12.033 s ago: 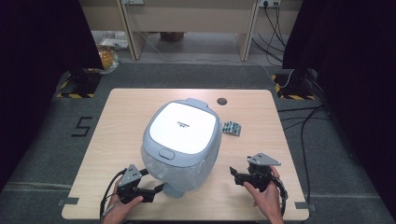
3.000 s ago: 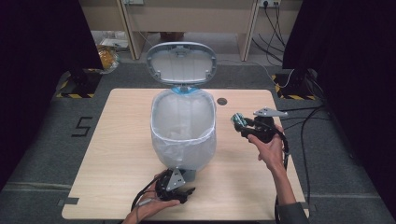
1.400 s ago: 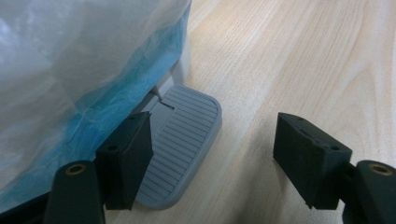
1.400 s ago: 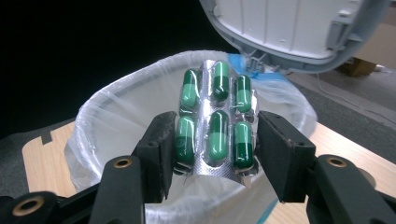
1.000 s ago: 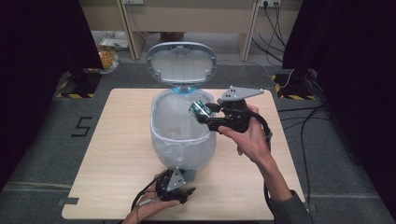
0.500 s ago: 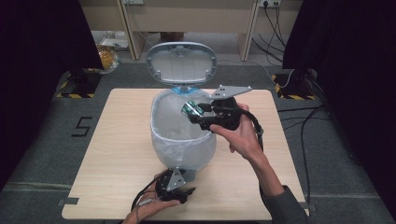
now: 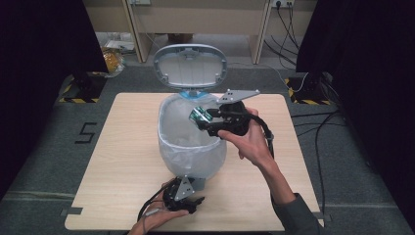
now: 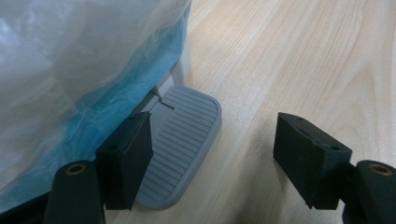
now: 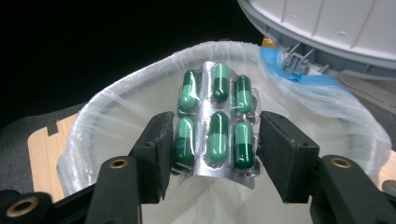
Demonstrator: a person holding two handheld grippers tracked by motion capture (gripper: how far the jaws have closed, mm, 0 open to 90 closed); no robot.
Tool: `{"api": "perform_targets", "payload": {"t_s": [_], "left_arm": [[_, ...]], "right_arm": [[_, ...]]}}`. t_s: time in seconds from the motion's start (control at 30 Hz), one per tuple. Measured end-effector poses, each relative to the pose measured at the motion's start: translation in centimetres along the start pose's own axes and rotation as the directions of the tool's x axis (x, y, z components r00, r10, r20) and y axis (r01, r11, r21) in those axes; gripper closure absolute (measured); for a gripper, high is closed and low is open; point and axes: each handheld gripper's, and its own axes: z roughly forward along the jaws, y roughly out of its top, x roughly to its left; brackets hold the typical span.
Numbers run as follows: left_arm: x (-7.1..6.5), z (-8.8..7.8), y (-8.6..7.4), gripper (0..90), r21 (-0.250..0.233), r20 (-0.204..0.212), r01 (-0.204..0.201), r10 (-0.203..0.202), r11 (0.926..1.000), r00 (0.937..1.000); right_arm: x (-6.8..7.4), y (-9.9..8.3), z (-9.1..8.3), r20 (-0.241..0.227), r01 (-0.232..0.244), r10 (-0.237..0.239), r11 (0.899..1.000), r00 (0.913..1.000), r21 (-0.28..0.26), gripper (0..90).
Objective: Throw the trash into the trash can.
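A: Right claw (image 7: 204, 119)?
B: Clamped on a blister pack (image 9: 215, 124), jaws pinching its two side edges. Six green capsules in silver foil, two rows of three, pack a bit bowed. It's held over the open mouth of the bin (image 7: 192, 142), above the right side of the rim.

A: Left claw (image 8: 212, 163)?
B: Jaws wide apart, gripping nothing. Low at the near edge of the counter (image 7: 122, 161). One jaw sits on the ribbed grey pedal (image 8: 180, 142) at the bin's base, the other over bare wood.

A: Room around?
B: Bin stands mid-counter, lid (image 7: 191, 67) tipped up at the back. Wood on both sides is free; dark floor all round the counter.

A: Surfaces?
B: Bin lined with a thin, crinkly, translucent white bag (image 9: 140, 93) folded over the rim, blue plastic showing under it. Lid is grey plastic with a paler inner panel. Pedal rounded, with fine ridges. Counter is pale wood grain.
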Motion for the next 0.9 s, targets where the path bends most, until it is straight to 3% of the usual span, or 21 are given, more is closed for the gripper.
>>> {"api": "perform_targets", "payload": {"t_s": [0.13, 0.23, 0.3, 0.4, 0.8, 0.9], "left_arm": [[0.1, 0.0, 0.0, 27.7, 0.0, 0.012, 0.01, -0.01, 0.9999, 0.9999], [0.1, 0.0, 0.0, 27.6, 0.0, 0.012, 0.008, -0.008, 1.0, 0.9999], [0.1, -0.1, 0.0, 27.7, 0.001, 0.014, 0.01, -0.01, 0.9999, 0.9998], [0.2, -0.1, 0.0, 27.7, 0.001, 0.014, 0.01, -0.01, 1.0, 0.9999], [0.2, -0.1, 0.0, 27.7, 0.0, 0.015, 0.01, -0.01, 1.0, 0.9998], [0.2, -0.1, 0.0, 27.6, -0.001, 0.02, 0.014, -0.014, 0.9999, 0.9997]], "right_arm": [[0.0, 0.0, 0.6, -0.017, -0.003, 0.004, 1.0, 0.9999, 0.019, 39.8], [-0.3, -0.1, 1.3, -0.031, -0.007, 0.008, 0.999, 0.9995, 0.034, 32.2], [-0.2, -0.1, 1.6, -0.047, 0.007, -0.005, 1.0, 0.9989, 0.025, 22.2], [-0.1, -0.1, 1.4, -0.037, 0.02, -0.02, 1.0, 0.9991, 0.024, 21.4], [-1.1, -0.2, -2.1, 0.019, 0.001, 0.0, 0.998, 0.9998, -0.065, 23.3], [-1.7, -0.9, -3.7, 0.06, -0.004, 0.01, 0.995, 0.9982, -0.098, 20.6]]}}
